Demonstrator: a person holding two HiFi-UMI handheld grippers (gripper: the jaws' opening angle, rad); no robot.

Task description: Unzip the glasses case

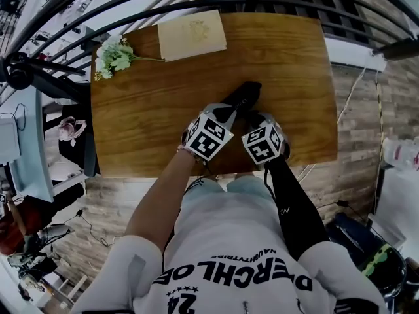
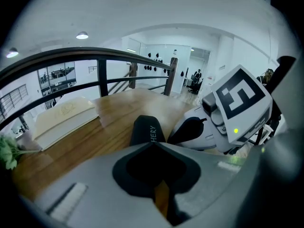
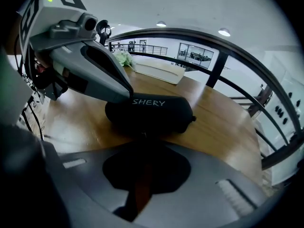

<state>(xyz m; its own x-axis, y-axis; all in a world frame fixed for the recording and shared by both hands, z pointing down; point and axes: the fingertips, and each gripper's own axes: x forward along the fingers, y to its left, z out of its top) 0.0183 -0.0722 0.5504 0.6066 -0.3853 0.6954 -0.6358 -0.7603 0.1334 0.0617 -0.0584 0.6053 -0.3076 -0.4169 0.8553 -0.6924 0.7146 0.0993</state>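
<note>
A black zipped glasses case (image 1: pixel 243 95) lettered SHERY lies on the wooden table (image 1: pixel 144 123), a little right of centre. My left gripper (image 1: pixel 230 110) is shut, its tips pinching the case's near-left end (image 2: pixel 146 129); in the right gripper view it (image 3: pixel 128 91) reaches down onto the case's top edge. My right gripper (image 1: pixel 253 118) is shut too, its tips (image 3: pixel 144 139) meeting at the small zipper pull on the near side of the case (image 3: pixel 152 113). The marker cubes of both grippers hide the case's near end in the head view.
A cream flat box (image 1: pixel 192 34) lies at the table's far edge, with a sprig of white flowers (image 1: pixel 114 54) to its left. A black curved railing (image 1: pixel 131 5) runs behind the table. The table's front edge is at the person's waist.
</note>
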